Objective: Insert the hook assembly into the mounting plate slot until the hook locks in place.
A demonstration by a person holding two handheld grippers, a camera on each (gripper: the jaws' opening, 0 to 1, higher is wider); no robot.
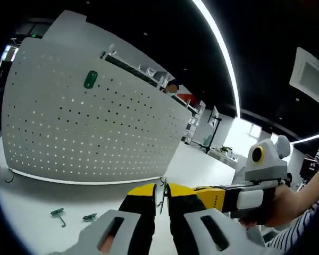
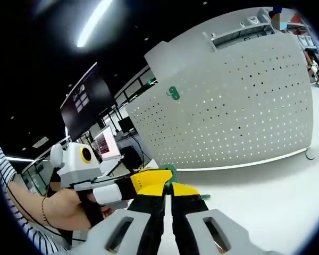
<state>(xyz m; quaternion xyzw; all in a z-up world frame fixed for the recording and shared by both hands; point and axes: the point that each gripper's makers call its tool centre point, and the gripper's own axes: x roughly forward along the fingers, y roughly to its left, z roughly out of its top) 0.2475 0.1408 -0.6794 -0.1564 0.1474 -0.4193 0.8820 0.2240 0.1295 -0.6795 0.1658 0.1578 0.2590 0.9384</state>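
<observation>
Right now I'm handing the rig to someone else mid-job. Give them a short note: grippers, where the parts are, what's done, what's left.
Left gripper: jaws closed together; a thin piece shows between the tips, too small to name.
Right gripper: shut on a green hook; its tips meet the left gripper's.
White pegboard stands upright on the white table.
Done: one green hook mounted high on the pegboard.
Spare green hooks lie on the table near the pegboard's base.
Left: carry the held hook to the pegboard, push it into a slot until it locks.
</observation>
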